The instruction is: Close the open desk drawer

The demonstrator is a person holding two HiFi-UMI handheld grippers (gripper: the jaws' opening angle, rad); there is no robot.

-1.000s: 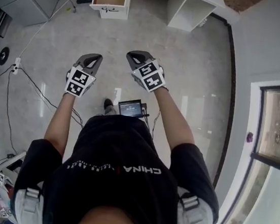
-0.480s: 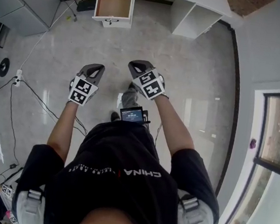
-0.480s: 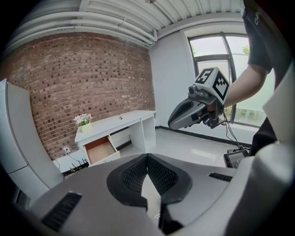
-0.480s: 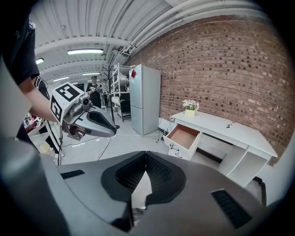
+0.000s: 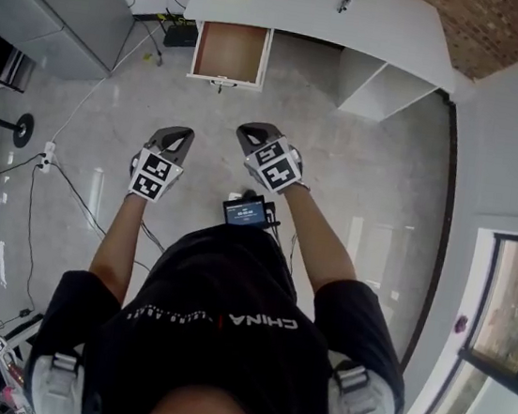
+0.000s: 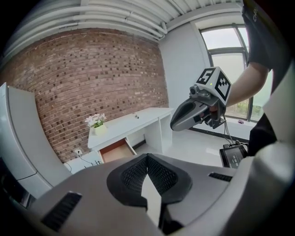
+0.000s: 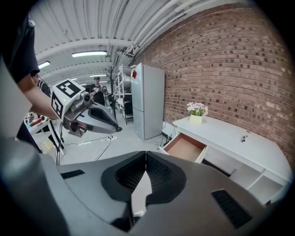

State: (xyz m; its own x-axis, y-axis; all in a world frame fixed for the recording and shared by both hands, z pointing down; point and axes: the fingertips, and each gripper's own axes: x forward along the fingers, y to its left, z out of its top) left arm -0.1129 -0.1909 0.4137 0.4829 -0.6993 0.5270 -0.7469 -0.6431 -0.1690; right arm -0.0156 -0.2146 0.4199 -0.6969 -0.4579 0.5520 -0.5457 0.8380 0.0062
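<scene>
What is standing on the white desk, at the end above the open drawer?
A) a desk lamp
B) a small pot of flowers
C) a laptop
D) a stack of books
B: the right gripper view shows a small pot of white flowers on the desk top, at the end above the open drawer.

The desk drawer [image 5: 230,53] is standing pulled well out from under the left end of the white tabletop [image 5: 359,20], as the head view shows it. It is showing a brown wooden inside, white sides and a white front panel carrying a small dark handle.
</scene>
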